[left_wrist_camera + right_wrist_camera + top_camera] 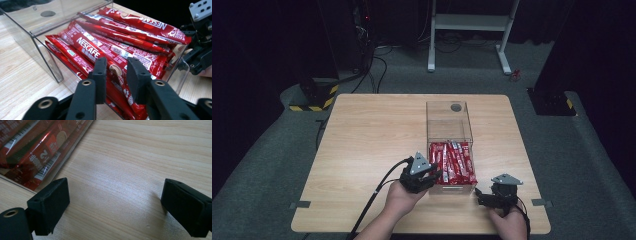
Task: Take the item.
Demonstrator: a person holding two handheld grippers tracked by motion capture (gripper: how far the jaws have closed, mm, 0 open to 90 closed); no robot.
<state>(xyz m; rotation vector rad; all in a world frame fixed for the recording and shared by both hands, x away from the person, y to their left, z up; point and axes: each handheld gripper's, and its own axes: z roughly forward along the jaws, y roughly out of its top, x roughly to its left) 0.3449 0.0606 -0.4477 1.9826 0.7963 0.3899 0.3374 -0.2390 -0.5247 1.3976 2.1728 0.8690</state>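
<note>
Currently left tongs (113,75) half-closed astride top coffee stick (100,53) in clear box (449,117), probably not pinching yet. Right tongs (115,207) spread wide, parked on table (140,157), out of way.

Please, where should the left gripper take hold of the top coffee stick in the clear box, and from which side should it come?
Grip the top coffee stick near its closest end, across its narrow width, coming from above over the low front of the clear box. The stick lies lengthwise pointing at the left gripper, whose open jaws already straddle that end, so probably only closing remains.
</note>
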